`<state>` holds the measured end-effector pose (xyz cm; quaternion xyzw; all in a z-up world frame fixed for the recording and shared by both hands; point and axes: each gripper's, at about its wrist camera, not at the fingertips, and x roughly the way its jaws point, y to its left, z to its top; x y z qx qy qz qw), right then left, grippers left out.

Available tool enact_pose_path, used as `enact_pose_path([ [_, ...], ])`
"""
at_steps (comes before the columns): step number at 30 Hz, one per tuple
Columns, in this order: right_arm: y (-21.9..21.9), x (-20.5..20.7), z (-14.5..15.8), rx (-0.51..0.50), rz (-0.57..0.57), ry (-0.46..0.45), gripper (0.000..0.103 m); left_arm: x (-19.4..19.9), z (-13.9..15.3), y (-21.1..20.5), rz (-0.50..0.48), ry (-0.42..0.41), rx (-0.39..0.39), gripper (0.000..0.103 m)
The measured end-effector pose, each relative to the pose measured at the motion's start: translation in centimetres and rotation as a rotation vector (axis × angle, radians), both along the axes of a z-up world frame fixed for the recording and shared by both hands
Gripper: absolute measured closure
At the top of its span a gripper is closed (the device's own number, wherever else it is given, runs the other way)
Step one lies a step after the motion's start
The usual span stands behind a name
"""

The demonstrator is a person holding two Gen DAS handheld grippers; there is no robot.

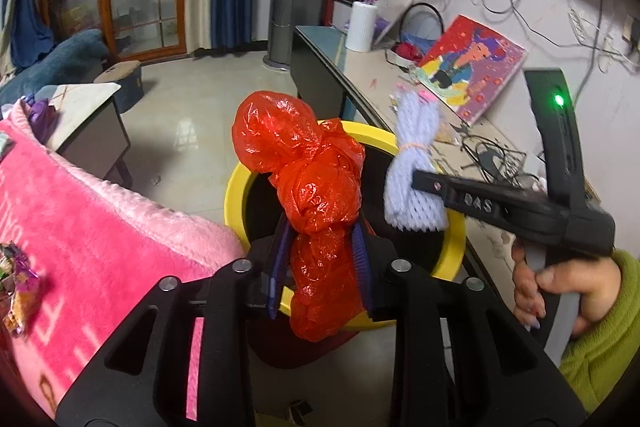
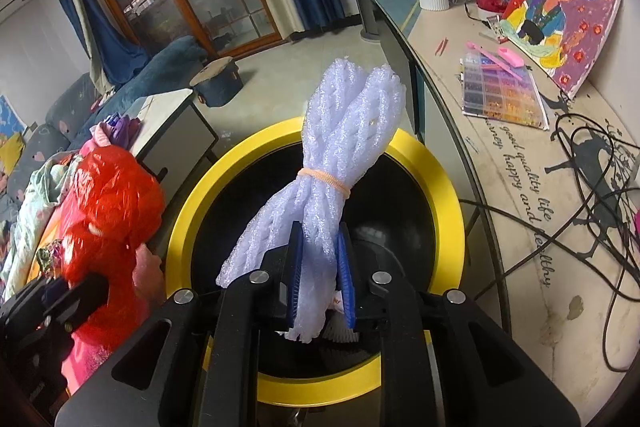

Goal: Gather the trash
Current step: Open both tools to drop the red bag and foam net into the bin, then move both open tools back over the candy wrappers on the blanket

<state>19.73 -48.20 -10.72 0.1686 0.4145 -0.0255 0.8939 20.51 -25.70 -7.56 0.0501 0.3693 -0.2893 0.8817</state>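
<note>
Left hand-held gripper (image 1: pixel 320 259) clamped on red plastic bag (image 1: pixel 308 163), right hand-held gripper (image 2: pixel 319 267), marked "DAS", clamped on white foam netting (image 2: pixel 336 147); both over yellow-rimmed bin (image 2: pixel 440 187); desk (image 2: pixel 520 227) lettering: "happy and healthy"

Red bag and foam bundle held over the yellow-rimmed bin

A crumpled red plastic bag (image 1: pixel 316 203) is clamped between the blue pads of the left gripper (image 1: pixel 320 259), directly above the yellow-rimmed bin (image 1: pixel 236 187). To its right, a white foam net bundle (image 1: pixel 412 167) is gripped by the right gripper (image 1: pixel 424 187), held by a hand (image 1: pixel 560 291) in a green sleeve (image 1: pixel 600 339).
</note>
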Motion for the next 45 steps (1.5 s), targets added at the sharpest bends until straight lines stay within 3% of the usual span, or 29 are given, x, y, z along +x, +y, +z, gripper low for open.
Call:
enact_pose_path([
  [5,-0.1,-0.1,0.0,-0.002,-0.008,-0.002,0.065,0.9,0.3,-0.5,0.011,-0.009,-0.03,0.05],
  [13,-0.4,-0.5,0.9,-0.005,-0.035,-0.025,0.056,0.7,0.7,1.3,0.068,-0.006,-0.068,0.017],
  [15,-0.3,-0.6,1.3,-0.008,-0.038,-0.033,0.049,0.4,1.0,1.8,0.082,-0.014,-0.071,0.012],
  [26,1.7,-1.0,3.6,-0.019,-0.021,-0.086,0.03,-1.6,2.5,5.0,0.15,-0.044,-0.084,0.011],
  [36,4.3,-1.6,5.5,-0.029,0.018,-0.114,0.023,-3.4,4.0,7.8,0.201,-0.09,-0.084,0.011],
  [45,7.7,-2.4,7.3,-0.048,0.075,-0.145,0.022,-5.1,5.3,11.4,0.281,-0.135,-0.126,0.011],
])
